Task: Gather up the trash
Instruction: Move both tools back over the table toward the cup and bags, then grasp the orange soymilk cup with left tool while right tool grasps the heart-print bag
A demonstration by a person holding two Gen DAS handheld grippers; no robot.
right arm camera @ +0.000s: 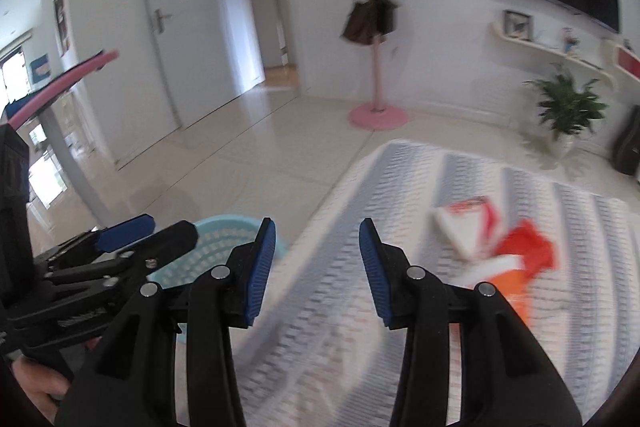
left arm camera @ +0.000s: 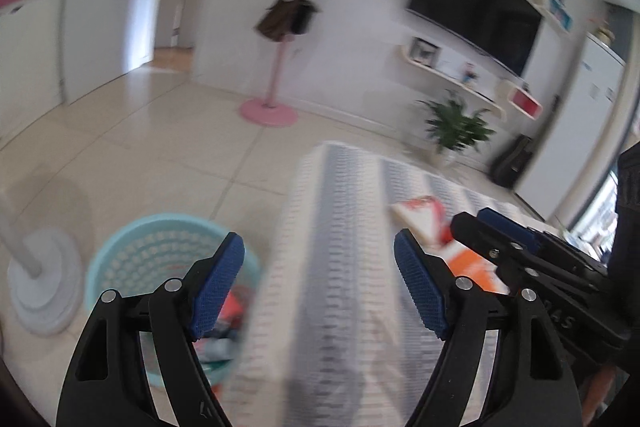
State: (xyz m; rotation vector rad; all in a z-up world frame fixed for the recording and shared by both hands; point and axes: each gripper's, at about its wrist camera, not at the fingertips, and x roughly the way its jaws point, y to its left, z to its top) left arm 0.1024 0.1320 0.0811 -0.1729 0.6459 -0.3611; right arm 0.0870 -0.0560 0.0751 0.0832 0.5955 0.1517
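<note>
My left gripper (left arm camera: 318, 281) is open and empty, held over the striped cloth (left arm camera: 340, 267) beside a light blue basket (left arm camera: 160, 251) that holds some colourful trash. My right gripper (right arm camera: 318, 267) is open and empty over the same cloth (right arm camera: 400, 247). It also shows in the left wrist view (left arm camera: 476, 223), close to a white and red wrapper (left arm camera: 420, 215). In the right wrist view that wrapper (right arm camera: 464, 227) and an orange and red wrapper (right arm camera: 520, 259) lie on the cloth to the right of my right gripper. The basket (right arm camera: 224, 239) sits left of it, partly behind my left gripper (right arm camera: 160, 227).
A white lamp base (left arm camera: 40, 291) stands left of the basket. A pink coat stand (left arm camera: 272, 95) with dark coats stands on the tiled floor. A potted plant (left arm camera: 452, 127), a wall TV (left arm camera: 476, 11) and shelves are at the far right. A white door (right arm camera: 160, 39) is at the left.
</note>
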